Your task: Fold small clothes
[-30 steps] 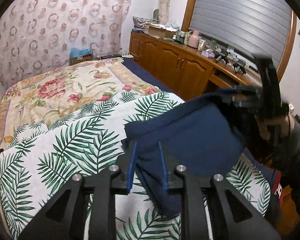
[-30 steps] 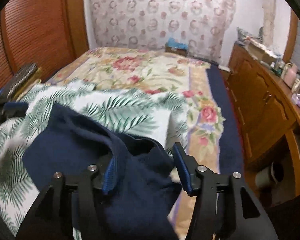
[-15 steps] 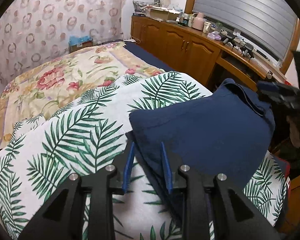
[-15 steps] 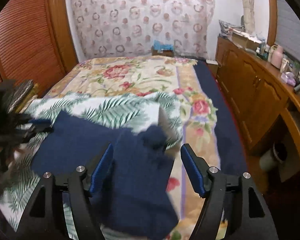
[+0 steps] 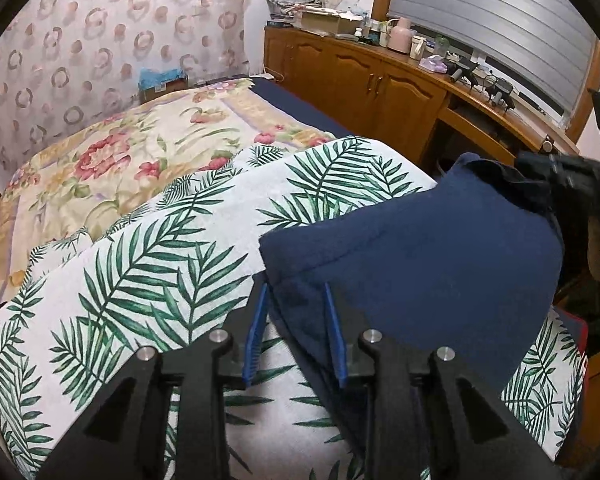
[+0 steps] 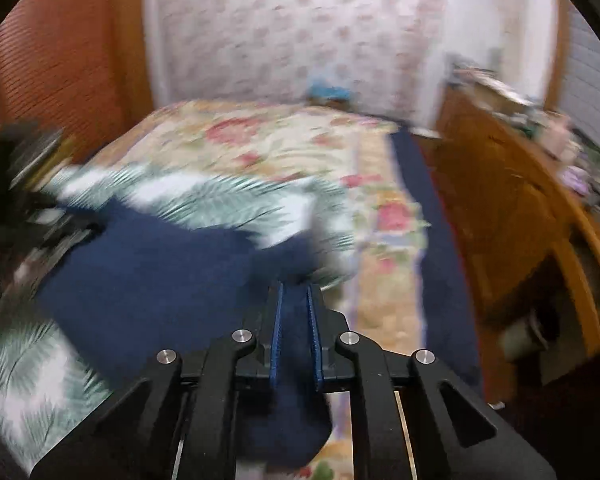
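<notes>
A navy blue garment lies spread over a palm-leaf blanket on the bed. My left gripper pinches its near left corner, a fold of cloth filling the narrow gap between the blue pads. The right gripper shows as a dark blur at the garment's far right corner. In the blurred right wrist view, the right gripper has its jaws closing, the pads nearly together on a bunch of the navy garment. The left gripper is a dark smear at the cloth's far left edge.
A floral bedspread covers the far half of the bed. A wooden cabinet with clutter on top runs along the right side, past a narrow floor gap. A reddish wooden wardrobe stands left of the bed. A patterned curtain hangs behind.
The right gripper's jaws went from wide open around the navy cloth to nearly together on it. The left gripper sank toward the blanket with its corner, and the garment now lies flatter.
</notes>
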`<state>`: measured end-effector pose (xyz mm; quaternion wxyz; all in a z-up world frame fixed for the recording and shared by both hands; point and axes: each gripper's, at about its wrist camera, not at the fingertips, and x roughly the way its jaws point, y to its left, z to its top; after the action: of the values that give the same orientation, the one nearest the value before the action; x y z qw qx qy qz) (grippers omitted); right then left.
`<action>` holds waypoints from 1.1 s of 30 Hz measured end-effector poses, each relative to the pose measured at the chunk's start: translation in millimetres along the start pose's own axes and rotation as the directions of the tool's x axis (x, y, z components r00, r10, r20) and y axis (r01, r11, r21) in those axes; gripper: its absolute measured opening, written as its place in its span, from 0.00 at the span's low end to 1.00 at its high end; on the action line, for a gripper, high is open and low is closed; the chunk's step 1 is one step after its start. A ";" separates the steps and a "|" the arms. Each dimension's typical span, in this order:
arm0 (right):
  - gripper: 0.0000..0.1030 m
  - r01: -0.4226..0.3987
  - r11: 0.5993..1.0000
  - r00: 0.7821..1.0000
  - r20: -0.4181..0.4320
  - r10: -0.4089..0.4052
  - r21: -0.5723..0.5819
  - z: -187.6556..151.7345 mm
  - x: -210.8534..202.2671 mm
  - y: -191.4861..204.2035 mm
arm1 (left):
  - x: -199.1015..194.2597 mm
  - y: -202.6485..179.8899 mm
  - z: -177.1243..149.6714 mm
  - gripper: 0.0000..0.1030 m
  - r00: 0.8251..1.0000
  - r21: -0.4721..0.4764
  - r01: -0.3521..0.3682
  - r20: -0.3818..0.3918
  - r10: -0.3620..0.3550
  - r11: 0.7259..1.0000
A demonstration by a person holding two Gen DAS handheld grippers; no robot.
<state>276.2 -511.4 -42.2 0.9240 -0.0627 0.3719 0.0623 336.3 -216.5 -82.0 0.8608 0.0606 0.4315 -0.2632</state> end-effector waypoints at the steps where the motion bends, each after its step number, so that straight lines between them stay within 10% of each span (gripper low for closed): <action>1: 0.09 0.011 1.000 1.000 0.012 -0.011 0.028 2.3 -1.3 -7.1 | 0.4 1.2 -0.1 0.26 1.000 -0.004 0.000 0.002 0.000 1.000; 3: 0.30 0.000 0.998 1.000 0.008 0.000 0.061 2.9 -1.7 -14.3 | 0.4 3.5 1.6 0.26 1.000 -0.006 -0.005 0.005 0.005 1.000; 5: 0.71 -0.019 0.996 1.000 0.018 0.017 0.087 -1.1 -4.6 -15.1 | 1.3 5.2 1.8 0.26 1.000 -0.005 -0.008 0.007 0.008 1.000; 13: 0.71 -0.114 0.993 0.993 0.033 0.115 -0.015 -16.4 -25.5 29.3 | 12.8 6.8 2.4 0.27 1.000 0.008 -0.019 -0.011 0.019 1.000; 15: 0.69 -0.137 0.988 0.990 0.033 0.140 -0.068 -19.5 -24.8 39.2 | 13.1 6.8 1.8 0.27 1.000 0.009 -0.021 -0.010 0.021 1.000; 22: 0.05 -0.164 0.974 0.986 -0.051 0.158 -0.156 -21.6 2.3 45.6 | 13.9 5.8 1.4 0.28 1.000 0.007 -0.018 -0.011 0.018 1.000; 33: 0.03 0.008 0.999 1.000 -0.029 -0.007 0.038 -0.9 36.1 -22.5 | 16.9 6.4 -0.8 0.29 1.000 0.001 -0.016 -0.012 0.016 1.000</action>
<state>305.1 -531.2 -66.4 0.9198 -0.0474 0.3863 0.0507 347.1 -217.5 -96.3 0.8601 0.0659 0.4361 -0.2562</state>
